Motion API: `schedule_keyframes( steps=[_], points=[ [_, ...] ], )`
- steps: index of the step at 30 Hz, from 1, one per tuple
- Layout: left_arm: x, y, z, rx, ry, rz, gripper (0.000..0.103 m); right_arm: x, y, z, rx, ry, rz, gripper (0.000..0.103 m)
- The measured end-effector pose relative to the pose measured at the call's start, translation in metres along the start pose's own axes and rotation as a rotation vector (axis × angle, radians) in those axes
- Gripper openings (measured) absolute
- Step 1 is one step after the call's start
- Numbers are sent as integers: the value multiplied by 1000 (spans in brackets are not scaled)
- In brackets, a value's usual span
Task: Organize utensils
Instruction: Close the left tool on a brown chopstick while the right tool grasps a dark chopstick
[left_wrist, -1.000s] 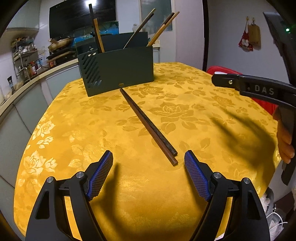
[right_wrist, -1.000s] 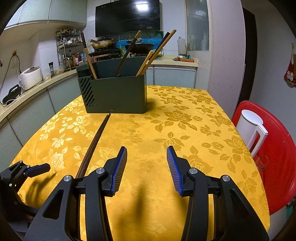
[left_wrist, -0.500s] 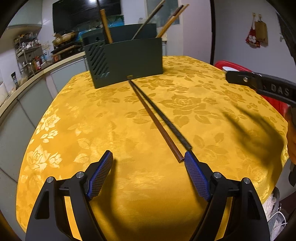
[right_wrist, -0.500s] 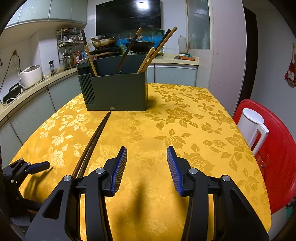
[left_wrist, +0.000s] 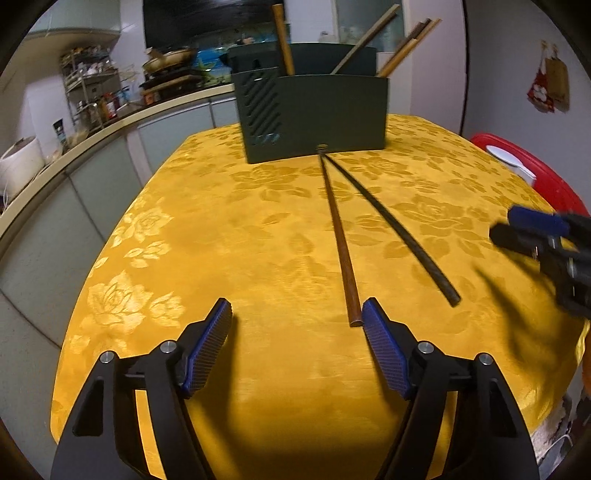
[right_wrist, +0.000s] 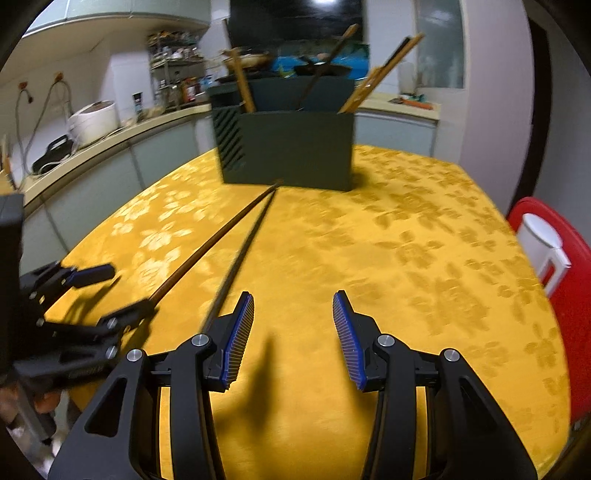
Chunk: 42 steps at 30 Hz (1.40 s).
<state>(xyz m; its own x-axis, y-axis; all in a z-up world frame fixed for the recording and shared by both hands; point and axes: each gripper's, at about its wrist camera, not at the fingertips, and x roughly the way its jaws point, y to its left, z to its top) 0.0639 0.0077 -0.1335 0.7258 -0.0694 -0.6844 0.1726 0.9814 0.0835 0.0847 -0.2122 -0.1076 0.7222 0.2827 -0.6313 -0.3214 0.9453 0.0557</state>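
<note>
A: What's hard to read?
B: Right wrist view is motion-blurred. Left claw there is cut off at the frame edge, and the near end of the brown chopstick goes behind its finger. The black chopstick runs under the right claw's left finger, tip hidden.

A: Holder contents?
B: Dark green utensil holder at the far side of the counter, yellow floral cloth. Several wooden chopsticks stand tilted in it; exact count unclear, tops cropped in the left view.

A: Loose ones?
B: Two on the cloth, far tips meeting at the holder's base, near ends splayed apart.

A: Claws?
B: Left one is closing, nothing between the pads; brown stick's end sits just beside its right pad. Right one partly open, empty.
</note>
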Motion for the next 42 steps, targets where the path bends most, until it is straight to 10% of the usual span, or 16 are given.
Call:
schedule_keyframes(
  steps=[19, 25, 37, 42],
  points=[
    [-1, -4, 0, 4, -7, -7, 61, 21, 40, -12, -82, 63, 43, 42],
    [-1, -6, 0, 7, -12, -10, 54, 22, 37, -11, -86, 49, 20, 27],
    [-1, -9, 0, -1, -21, -34, 8, 21, 34, -12, -92, 40, -32, 9],
    [-3, -8, -2, -22, -18, -39, 7, 16, 22, -15, -53, 49, -59, 8]
  ],
)
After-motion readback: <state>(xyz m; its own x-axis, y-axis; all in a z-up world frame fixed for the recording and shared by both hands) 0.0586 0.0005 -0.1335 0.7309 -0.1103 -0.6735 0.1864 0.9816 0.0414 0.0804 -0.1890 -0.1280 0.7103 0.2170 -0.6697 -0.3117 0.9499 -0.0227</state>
